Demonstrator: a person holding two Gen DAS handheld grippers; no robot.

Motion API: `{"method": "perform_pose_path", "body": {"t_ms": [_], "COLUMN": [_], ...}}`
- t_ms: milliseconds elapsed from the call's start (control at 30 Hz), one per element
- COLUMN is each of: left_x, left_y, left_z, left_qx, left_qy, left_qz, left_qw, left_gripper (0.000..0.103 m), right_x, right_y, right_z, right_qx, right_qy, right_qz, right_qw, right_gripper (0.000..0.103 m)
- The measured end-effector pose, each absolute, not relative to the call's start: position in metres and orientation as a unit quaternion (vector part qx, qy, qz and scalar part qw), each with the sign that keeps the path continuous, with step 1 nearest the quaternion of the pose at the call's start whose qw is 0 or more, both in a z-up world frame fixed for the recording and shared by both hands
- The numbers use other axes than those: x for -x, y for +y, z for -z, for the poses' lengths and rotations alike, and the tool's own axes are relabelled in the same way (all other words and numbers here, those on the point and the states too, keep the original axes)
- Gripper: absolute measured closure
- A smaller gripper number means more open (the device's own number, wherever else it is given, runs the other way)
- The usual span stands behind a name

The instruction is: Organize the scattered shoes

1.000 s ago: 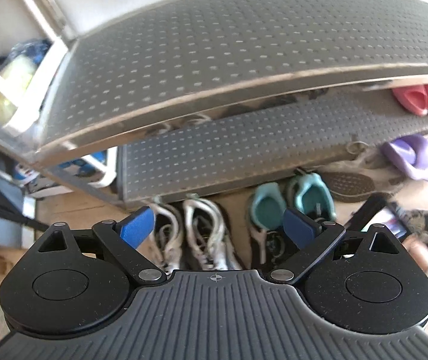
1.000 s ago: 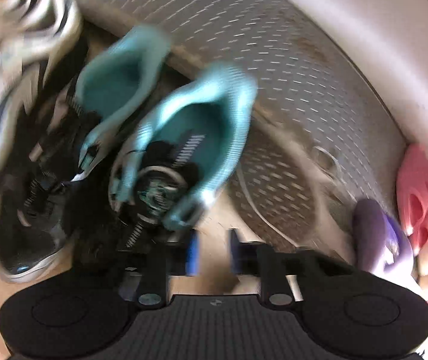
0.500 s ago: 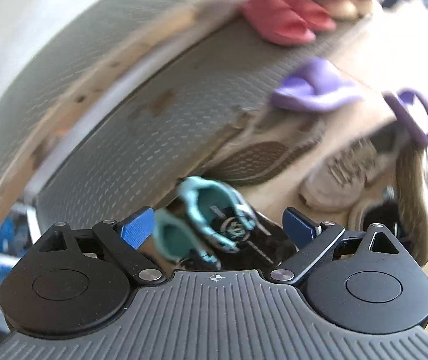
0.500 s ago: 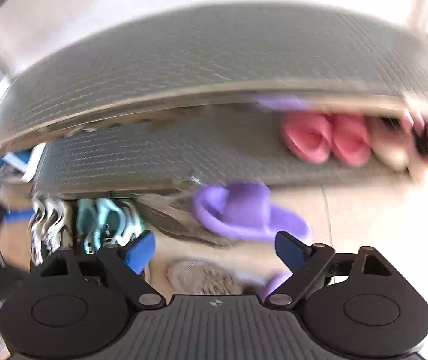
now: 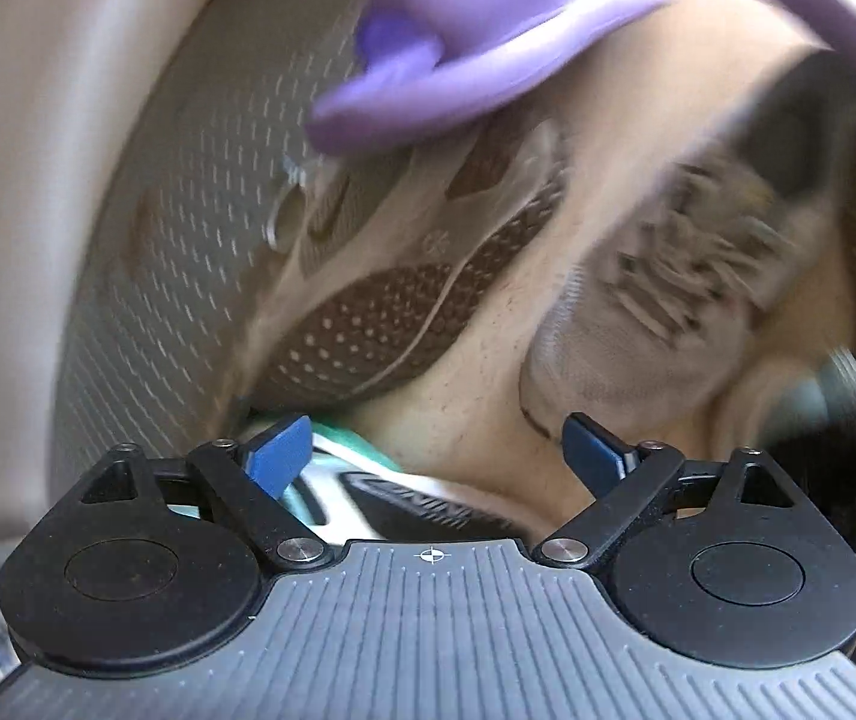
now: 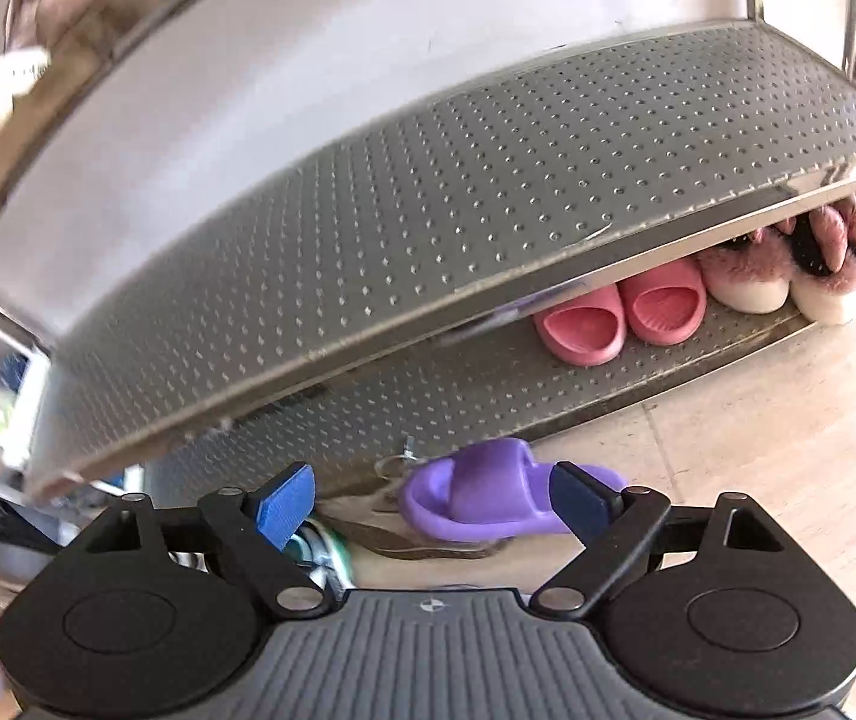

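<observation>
1. Both wrist views have swung since a second ago: the left gripper (image 5: 436, 441), which then faced the shoe rack and the teal-lined shoes under it, now hangs low over the floor in front of the rack, and the right gripper (image 6: 433, 498), then close over those teal-lined shoes with its claw half shut, now looks at the rack from higher up.
2. Left claw is spread but closing, with nothing pinched; a beige sneaker (image 5: 667, 294) sits upright just ahead, beside its overturned mate (image 5: 392, 318), sole up against the rack's foot.
3. Right claw is spread wide and opening, empty.
4. Done: pink slides (image 6: 619, 318) and fluffy pink slippers (image 6: 787, 282) stand paired on the lower shelf (image 6: 439, 396).
5. Left: the purple slide (image 6: 487, 498) and both beige sneakers lie loose on the floor; the upper shelf (image 6: 457, 210) is bare.
</observation>
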State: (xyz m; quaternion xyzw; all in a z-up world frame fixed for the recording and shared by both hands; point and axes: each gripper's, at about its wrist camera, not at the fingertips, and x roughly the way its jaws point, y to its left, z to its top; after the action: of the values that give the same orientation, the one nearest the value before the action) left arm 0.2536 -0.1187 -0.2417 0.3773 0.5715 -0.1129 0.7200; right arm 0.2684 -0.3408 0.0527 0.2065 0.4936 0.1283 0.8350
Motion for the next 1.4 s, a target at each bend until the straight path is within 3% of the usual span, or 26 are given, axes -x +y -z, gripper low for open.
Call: {"method": "perform_pose_path", "body": {"t_ms": [100, 167, 233, 333, 500, 567, 633, 700, 800, 1000, 1133, 1267, 1400], "left_x": [-0.266, -0.264, -0.256, -0.245, -0.232, -0.231, -0.23, -0.244, -0.272, -0.286, -0.28, -0.269, -0.251], "left_y": [-0.122, -0.128, -0.138, -0.151, -0.18, -0.167, -0.153, -0.117, -0.06, -0.036, -0.059, -0.092, -0.139], "left_z": [0.261, 0.268, 0.276, 0.275, 0.255, 0.236, 0.217, 0.216, 0.235, 0.266, 0.281, 0.279, 0.272], "left_qx": [-0.284, -0.244, -0.206, -0.085, -0.043, -0.087, -0.132, -0.117, -0.01, 0.052, 0.039, 0.034, 0.06], "left_qy": [0.612, 0.643, 0.671, 0.716, 0.679, 0.636, 0.587, 0.585, 0.646, 0.682, 0.696, 0.708, 0.706], "left_qz": [0.1, 0.119, 0.144, 0.229, 0.248, 0.23, 0.209, 0.159, 0.075, 0.055, 0.071, 0.125, 0.214], "left_qw": [0.731, 0.716, 0.698, 0.654, 0.689, 0.732, 0.771, 0.787, 0.759, 0.728, 0.714, 0.694, 0.672], "left_gripper": [0.015, 0.029, 0.029, 0.041, 0.029, 0.025, 0.013, 0.012, 0.016, 0.021, 0.016, 0.016, 0.025], "right_x": [-0.271, -0.272, -0.272, -0.272, -0.269, -0.268, -0.268, -0.268, -0.268, -0.274, -0.277, -0.276, -0.276], "right_y": [-0.339, -0.338, -0.337, -0.337, -0.339, -0.341, -0.345, -0.346, -0.345, -0.339, -0.339, -0.341, -0.341], "right_z": [-0.055, -0.056, -0.057, -0.057, -0.056, -0.053, -0.051, -0.052, -0.055, -0.054, -0.052, -0.051, -0.051], "right_qx": [-0.214, -0.21, -0.208, -0.21, -0.202, -0.201, -0.207, -0.216, -0.225, -0.215, -0.214, -0.212, -0.212], "right_qy": [0.492, 0.493, 0.493, 0.493, 0.494, 0.497, 0.5, 0.498, 0.494, 0.502, 0.508, 0.51, 0.509], "right_qz": [-0.136, -0.138, -0.141, -0.145, -0.141, -0.135, -0.13, -0.126, -0.131, -0.124, -0.124, -0.122, -0.122], "right_qw": [0.833, 0.833, 0.833, 0.831, 0.834, 0.833, 0.831, 0.831, 0.83, 0.829, 0.825, 0.825, 0.825], "right_gripper": [0.013, 0.013, 0.012, 0.012, 0.012, 0.012, 0.012, 0.012, 0.012, 0.011, 0.011, 0.011, 0.011]}}
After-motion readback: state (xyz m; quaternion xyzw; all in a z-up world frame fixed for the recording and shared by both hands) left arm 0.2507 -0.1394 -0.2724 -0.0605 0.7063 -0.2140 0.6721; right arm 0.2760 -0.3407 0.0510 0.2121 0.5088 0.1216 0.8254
